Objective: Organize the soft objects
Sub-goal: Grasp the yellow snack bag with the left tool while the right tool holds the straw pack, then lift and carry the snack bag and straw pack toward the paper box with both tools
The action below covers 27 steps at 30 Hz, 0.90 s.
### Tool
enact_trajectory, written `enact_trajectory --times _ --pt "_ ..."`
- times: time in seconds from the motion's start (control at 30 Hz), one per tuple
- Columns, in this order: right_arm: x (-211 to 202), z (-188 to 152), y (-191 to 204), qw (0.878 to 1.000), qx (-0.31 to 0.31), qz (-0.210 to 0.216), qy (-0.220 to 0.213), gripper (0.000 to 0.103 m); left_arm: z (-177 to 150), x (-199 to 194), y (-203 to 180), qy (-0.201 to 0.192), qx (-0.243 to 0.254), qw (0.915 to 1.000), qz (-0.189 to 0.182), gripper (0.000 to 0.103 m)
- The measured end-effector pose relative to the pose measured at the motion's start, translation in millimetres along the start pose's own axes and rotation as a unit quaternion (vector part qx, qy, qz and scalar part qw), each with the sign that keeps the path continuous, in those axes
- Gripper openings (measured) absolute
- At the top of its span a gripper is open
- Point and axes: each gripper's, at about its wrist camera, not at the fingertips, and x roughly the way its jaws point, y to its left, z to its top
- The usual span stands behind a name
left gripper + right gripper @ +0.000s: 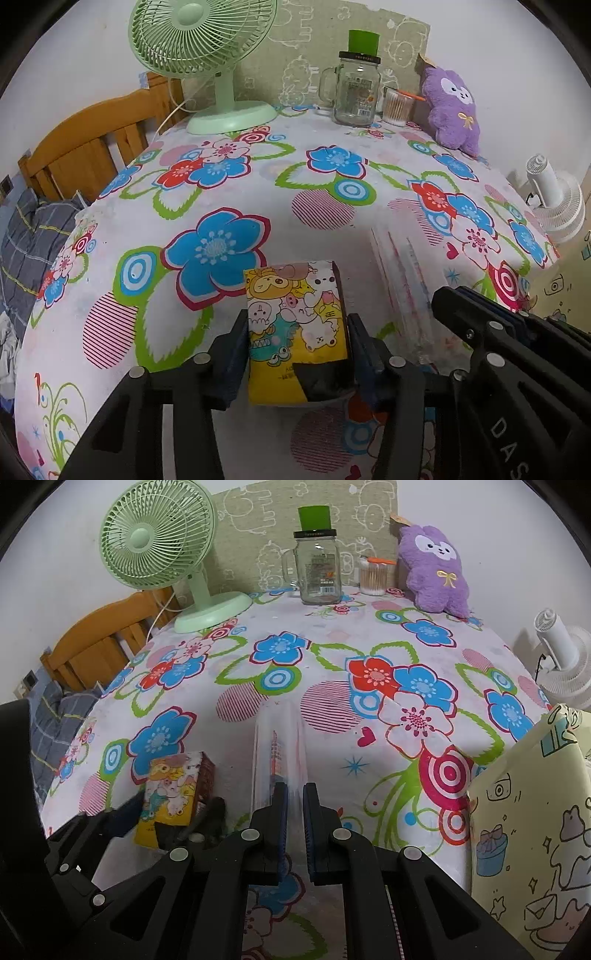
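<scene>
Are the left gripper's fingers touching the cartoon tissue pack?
Touching. The left wrist view shows the left gripper with both fingers pressed against the sides of the tissue pack.

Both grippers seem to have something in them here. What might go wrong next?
1. The left gripper clamps the soft cartoon-print pack by its sides, near its lower half; the pack may squash or slip out when lifted.
2. The right gripper pinches a clear plastic bag, thin and slick, so it might slide free.
3. The two grippers sit close together; moving either could knock the other or snag the bag.
</scene>
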Motion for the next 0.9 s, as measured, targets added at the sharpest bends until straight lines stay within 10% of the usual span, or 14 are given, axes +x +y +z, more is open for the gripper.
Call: enact_trajectory --times 0.9 --pt "-68 -17 2 0.999 -0.003 0.013 -0.053 0.011 -12 -64 -11 -0.053 0.009 0.9986 0.003 0.048"
